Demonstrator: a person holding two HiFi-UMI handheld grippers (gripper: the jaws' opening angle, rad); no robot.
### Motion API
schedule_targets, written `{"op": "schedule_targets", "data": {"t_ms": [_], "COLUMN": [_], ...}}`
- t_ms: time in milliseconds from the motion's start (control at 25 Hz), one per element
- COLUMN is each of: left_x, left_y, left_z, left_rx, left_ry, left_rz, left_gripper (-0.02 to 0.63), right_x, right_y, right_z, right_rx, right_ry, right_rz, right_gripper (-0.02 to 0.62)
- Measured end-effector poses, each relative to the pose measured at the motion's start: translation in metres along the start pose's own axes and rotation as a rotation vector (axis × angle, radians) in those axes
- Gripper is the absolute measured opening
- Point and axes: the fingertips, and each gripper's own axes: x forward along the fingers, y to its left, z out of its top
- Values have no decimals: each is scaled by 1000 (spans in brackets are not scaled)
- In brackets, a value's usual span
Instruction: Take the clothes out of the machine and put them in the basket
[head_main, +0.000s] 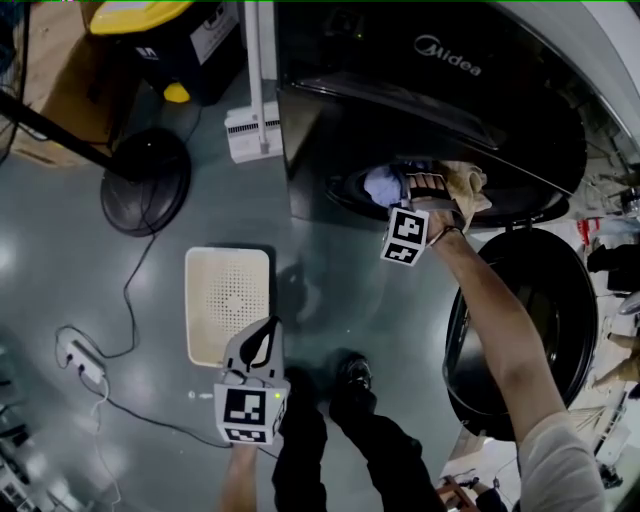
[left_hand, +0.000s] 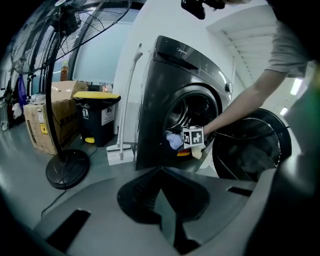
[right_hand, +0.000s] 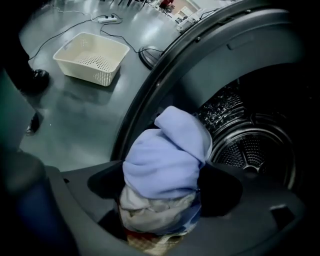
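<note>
clothes (right_hand: 165, 155) | between jaws of right claw (right_hand: 164, 184), spread wide | left claw (left_hand: 162, 190) closed, empty

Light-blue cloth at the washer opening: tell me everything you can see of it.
The light-blue cloth looks like soft, matte fleece, bunched into a rounded, folded lump with no print showing. It sits at the lower lip of the dark front-loading washing machine's round opening, on top of a whitish cloth and an orange-patterned piece. It stands between the right gripper's wide-spread jaws; no firm pinch is evident.
</note>
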Motion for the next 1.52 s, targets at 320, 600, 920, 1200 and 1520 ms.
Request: {"op": "schedule_targets", "data": {"t_ms": [320,600,920,1200,1520], "left_x": [-2,-11,-29,-51,-69], "left_y": [-6,-17,-38,-57,-66], "left_z": [-5,-3,15,38,67], "left_rx": [-13,-11,-14,-8,14], "left_ry": [-4,6,6,3,-23], "left_rz": [-2,-10,-26,-46,-56], "left_gripper": [18,18,18,18,18], "right_x": [-9,-31,-78,-130,-188], "right_y": [6,-1,-4,14,24], "right_z": [3,-2,3,19,25], "right_rx": [12,87,161,199,268], "right_ry": [-11,-24,-73,-115,-149], "right_rz": [-25,-49,-89,-80,-84], "right_gripper": [232,138,133,133,133]}}
